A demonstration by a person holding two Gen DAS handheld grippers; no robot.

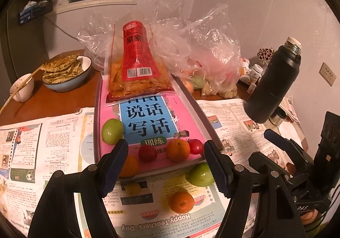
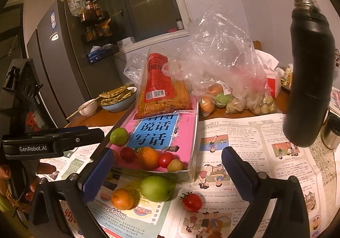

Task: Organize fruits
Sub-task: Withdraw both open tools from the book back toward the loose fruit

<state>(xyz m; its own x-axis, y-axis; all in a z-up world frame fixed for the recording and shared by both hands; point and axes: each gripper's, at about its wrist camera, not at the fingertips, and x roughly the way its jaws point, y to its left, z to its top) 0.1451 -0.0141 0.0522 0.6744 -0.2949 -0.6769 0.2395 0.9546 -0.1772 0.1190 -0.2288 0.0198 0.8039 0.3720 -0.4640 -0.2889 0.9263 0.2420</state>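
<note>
A shallow tray (image 1: 96,131) lined with a pink book holds a green fruit (image 1: 112,131), a red fruit (image 1: 147,153), an orange (image 1: 178,150) and a cherry tomato (image 1: 196,146). On the newspaper in front lie a green fruit (image 1: 200,174), an orange (image 1: 180,202) and a small yellow fruit (image 1: 132,188). The right wrist view shows the same tray (image 2: 194,153), the green fruit (image 2: 156,188), the orange (image 2: 122,198) and a stemmed cherry tomato (image 2: 191,202). My left gripper (image 1: 166,165) is open and empty above the tray's near edge. My right gripper (image 2: 167,176) is open and empty.
A red snack bag (image 1: 138,68) lies on the tray's far end. Clear plastic bags of produce (image 1: 204,64) sit behind. A black thermos (image 1: 274,80) stands at the right. A bowl of flatbread (image 1: 65,72) and a small bowl with chopsticks (image 1: 22,87) are far left.
</note>
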